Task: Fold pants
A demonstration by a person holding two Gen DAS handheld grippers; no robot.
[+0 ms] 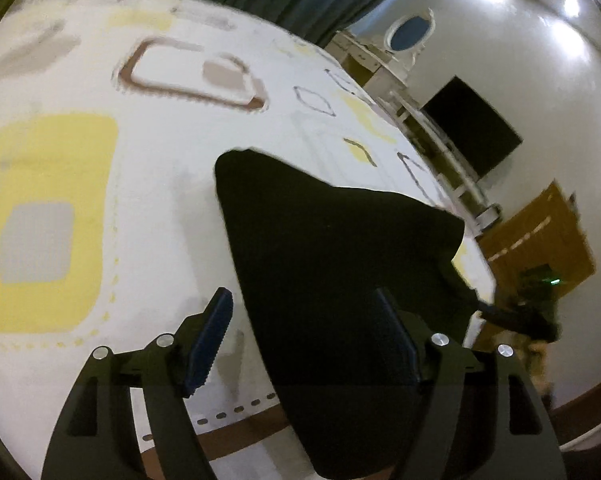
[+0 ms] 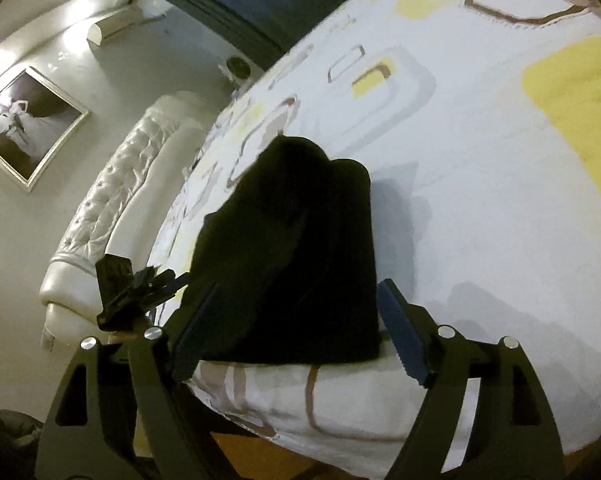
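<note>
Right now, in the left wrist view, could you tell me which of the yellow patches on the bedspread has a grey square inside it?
The large yellow patch at the far left; the smaller yellow ones beyond the pants lack one.

Black pants on patterned bedspread, right gripper spread wide.

Right gripper (image 2: 296, 332) fingers apart, one on each side of the folded black pants (image 2: 296, 248), not pinching them. Pants lie near the edge of the white bedspread (image 2: 480, 200) (yellow and brown blocks). Left gripper (image 2: 140, 296) sits just beside them; tufted headboard (image 2: 112, 200) beyond.
</note>
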